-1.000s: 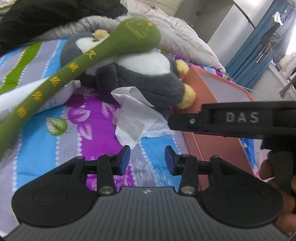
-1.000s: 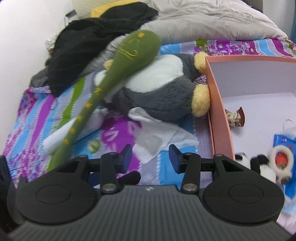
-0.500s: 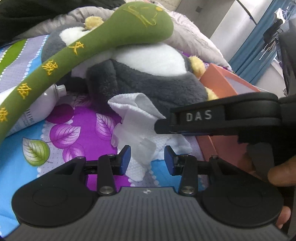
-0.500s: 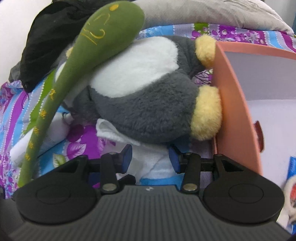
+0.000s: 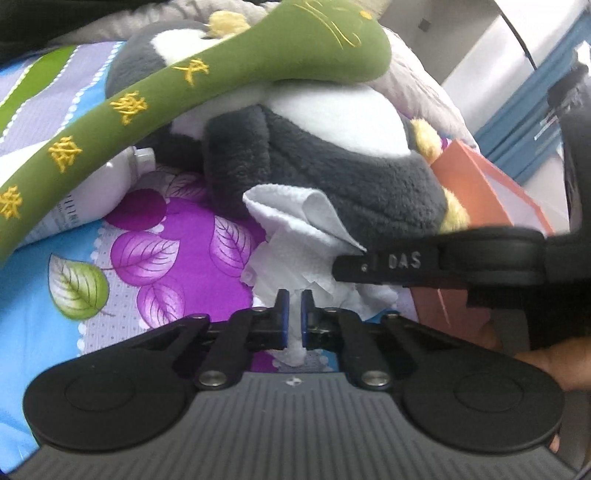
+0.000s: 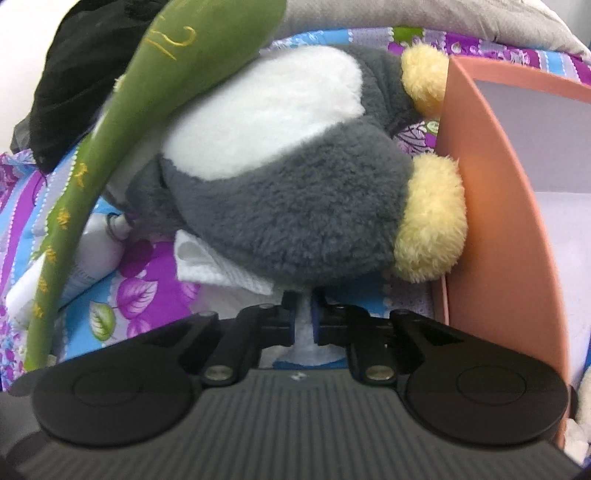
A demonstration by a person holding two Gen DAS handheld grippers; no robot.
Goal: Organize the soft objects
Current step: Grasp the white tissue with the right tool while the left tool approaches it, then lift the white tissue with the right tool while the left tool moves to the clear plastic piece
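- bed: your whole work surface is the bedsheet (image 5: pixel 173 266), printed with purple leaves, blue bands and white dotted lines. a grey quilt (image 6: pixel 424 18) is bunched along its far edge, with a black garment (image 6: pixel 77 74) heaped at the upper left in the right wrist view.
- box: an orange-walled box (image 6: pixel 495 206) with a pale inside stands on the bed to the right of the toys; in the left wrist view only its corner (image 5: pixel 476 184) shows.
- grey plush toy (image 6: pixel 291 206): it lies on its side on the sheet, white belly up, its yellow feet touching the box wall. also seen in the left wrist view (image 5: pixel 332 177).
- green plush stick (image 5: pixel 177 96): long, with yellow embroidered characters; its broad head rests on top of the grey plush toy and the stem slopes down to the left. seen too in the right wrist view (image 6: pixel 155 81).
- white bottle (image 5: pixel 85 199): lies on the sheet under the green stem, cap towards the grey toy.
- white cloth (image 5: pixel 295 229): crumpled on the sheet just in front of the grey plush toy, its far edge tucked under it (image 6: pixel 218 266).
- your left gripper (image 5: pixel 294 321): the blue-padded fingers are pinched together on a fold of the white cloth.
- your right gripper (image 6: pixel 303 321): its jaws are closing, fingers narrow, with a strip of the white cloth between the pads. its black arm crosses the right of the left wrist view, touching the cloth.
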